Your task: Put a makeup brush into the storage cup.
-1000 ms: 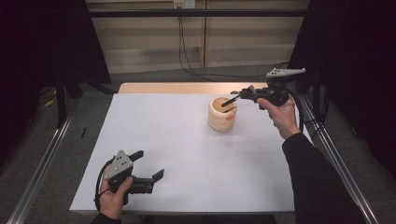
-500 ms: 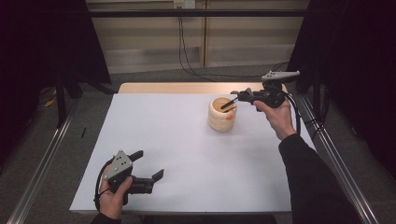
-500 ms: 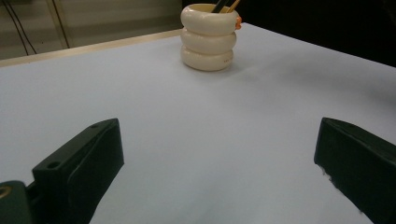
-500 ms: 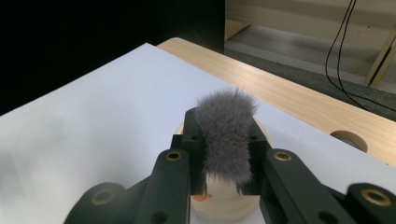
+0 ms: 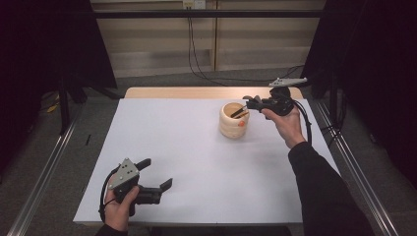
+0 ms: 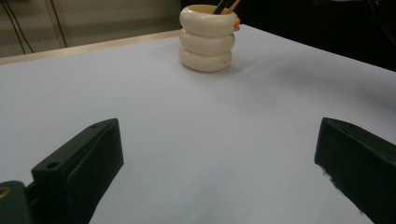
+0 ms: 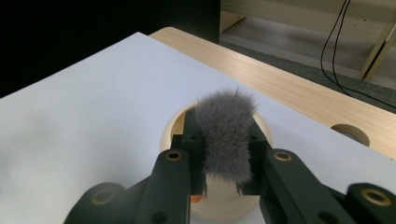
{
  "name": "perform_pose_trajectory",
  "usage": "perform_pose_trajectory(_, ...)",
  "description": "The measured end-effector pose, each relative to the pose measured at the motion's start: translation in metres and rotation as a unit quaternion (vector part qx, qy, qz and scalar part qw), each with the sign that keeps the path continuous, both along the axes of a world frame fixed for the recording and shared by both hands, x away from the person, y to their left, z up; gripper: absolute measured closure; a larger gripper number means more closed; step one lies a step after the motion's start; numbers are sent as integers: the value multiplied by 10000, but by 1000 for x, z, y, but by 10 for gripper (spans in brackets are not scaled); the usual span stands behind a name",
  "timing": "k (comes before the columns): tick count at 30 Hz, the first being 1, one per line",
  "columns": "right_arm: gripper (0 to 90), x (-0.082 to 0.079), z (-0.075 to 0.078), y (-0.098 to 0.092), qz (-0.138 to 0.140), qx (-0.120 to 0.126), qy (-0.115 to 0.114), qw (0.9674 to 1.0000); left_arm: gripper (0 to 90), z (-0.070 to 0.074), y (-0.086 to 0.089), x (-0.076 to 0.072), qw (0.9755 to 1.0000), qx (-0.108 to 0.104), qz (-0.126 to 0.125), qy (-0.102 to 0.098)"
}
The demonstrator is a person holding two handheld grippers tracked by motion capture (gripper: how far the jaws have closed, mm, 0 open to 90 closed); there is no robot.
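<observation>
Brush going into the holder

Brush point(image 7: 226, 133) with grey bristles sits clamped between the jaws of our right gripper point(image 5: 247, 104), right over the mouth of the cream ringed holder point(image 5: 233, 120) at the far right of the white table point(image 5: 187, 147). We judge the placing step is in hand: next we need to aim the handle into the opening, lower it, then let go (without tipping the holder). Our left gripper point(image 5: 156, 173) rests near the front edge, jaws spread wide and empty. Bristles hide most of the holder's inside; the thin sticks point(image 6: 226, 5) already in it are cut off, and the orange bit point(image 5: 241, 124) on its rim is too small to identify
</observation>
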State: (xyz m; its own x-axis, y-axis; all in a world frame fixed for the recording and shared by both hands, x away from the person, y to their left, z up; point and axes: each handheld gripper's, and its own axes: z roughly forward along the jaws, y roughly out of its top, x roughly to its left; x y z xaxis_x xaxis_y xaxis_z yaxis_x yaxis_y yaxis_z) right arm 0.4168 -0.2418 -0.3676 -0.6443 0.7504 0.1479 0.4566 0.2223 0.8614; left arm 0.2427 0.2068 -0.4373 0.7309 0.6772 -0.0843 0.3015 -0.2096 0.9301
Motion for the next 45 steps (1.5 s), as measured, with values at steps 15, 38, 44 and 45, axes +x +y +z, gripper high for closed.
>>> perform_pose_trajectory(15,775,6,-17,10,-20,-87,39,10000,13,0,0,1,10000,-26,7,17)
perform_pose_trajectory(38,542,6,-20,6,-83,74,-68,9999,13,-1,-4,3,10000,17,30,37)
perform_pose_trajectory(44,295,6,-20,2,-135,262,-170,9994,13,-2,-3,5,10000,-22,23,71)
perform_pose_trajectory(45,255,6,-20,2,-125,302,-208,9992,13,-2,-3,5,10000,-12,35,65)
